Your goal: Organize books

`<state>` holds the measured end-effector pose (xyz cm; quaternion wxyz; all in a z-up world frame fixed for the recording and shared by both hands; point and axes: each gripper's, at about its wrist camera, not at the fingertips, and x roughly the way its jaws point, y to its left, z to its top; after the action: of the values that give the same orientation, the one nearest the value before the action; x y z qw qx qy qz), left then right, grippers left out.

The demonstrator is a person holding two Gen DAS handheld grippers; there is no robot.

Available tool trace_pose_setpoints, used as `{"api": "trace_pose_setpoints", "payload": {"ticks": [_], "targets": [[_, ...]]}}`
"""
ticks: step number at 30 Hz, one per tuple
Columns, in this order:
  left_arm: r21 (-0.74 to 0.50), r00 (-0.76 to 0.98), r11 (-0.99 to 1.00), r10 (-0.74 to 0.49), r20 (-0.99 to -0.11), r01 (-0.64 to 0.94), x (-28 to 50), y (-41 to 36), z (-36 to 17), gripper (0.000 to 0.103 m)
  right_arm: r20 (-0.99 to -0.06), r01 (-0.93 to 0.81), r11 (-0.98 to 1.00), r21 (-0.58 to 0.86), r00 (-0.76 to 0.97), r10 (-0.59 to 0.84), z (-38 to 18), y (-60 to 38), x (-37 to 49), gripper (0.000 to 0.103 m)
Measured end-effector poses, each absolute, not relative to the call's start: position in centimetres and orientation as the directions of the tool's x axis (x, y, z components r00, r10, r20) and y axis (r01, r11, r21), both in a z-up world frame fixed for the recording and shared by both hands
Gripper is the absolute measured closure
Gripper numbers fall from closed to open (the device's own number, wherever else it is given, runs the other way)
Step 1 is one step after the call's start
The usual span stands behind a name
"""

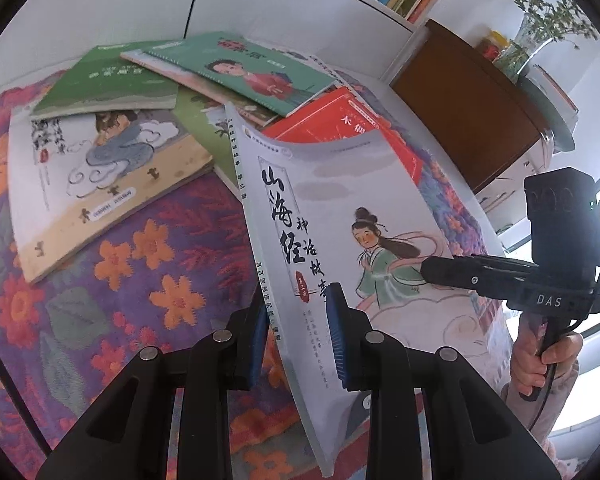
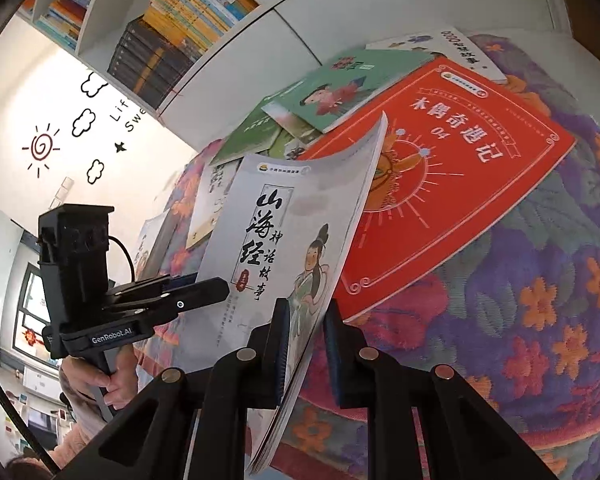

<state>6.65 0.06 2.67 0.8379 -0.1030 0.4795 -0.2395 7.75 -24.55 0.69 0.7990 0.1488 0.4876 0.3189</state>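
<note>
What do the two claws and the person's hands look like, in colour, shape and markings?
Both are matte black plastic with blue ribbed pads. The right claw carries white "DAS" lettering, a boxy black camera block and a black cable; the left claw reads "GenRobot.AI". The bare hands grip black handles, with pale pinkish sleeves.

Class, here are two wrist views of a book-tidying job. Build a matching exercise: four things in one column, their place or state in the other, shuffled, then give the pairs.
Things
1. grey-white book
2. red book
3. floral cloth
4. shelved books

Place or state
A. lying flat on the cloth
B. held up between both grippers, the left gripper and the right gripper
C. stacked in the white bookcase
D. spread under the loose books

Pairs: 1-B, 2-A, 3-D, 4-C
</note>
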Motion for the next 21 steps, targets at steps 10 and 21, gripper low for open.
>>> {"api": "trace_pose_setpoints", "payload": {"ticks": [10,21], "targets": [[-0.383,0.451,0.867,-0.495,-0.743,0.319,6.1,1.2,4.2,0.078,-0.643,-0.44,0.721,0.536,0.341,0.686,2.0,-23.4,6.8,0.087],[-0.369,0.486,0.868,-0.492,-0.722,0.331,4.9,2.5,6.1,0.078,-0.615,-0.505,0.698,0.508,0.355,0.704,3.3,-22.3,6.0,0.087]]}}
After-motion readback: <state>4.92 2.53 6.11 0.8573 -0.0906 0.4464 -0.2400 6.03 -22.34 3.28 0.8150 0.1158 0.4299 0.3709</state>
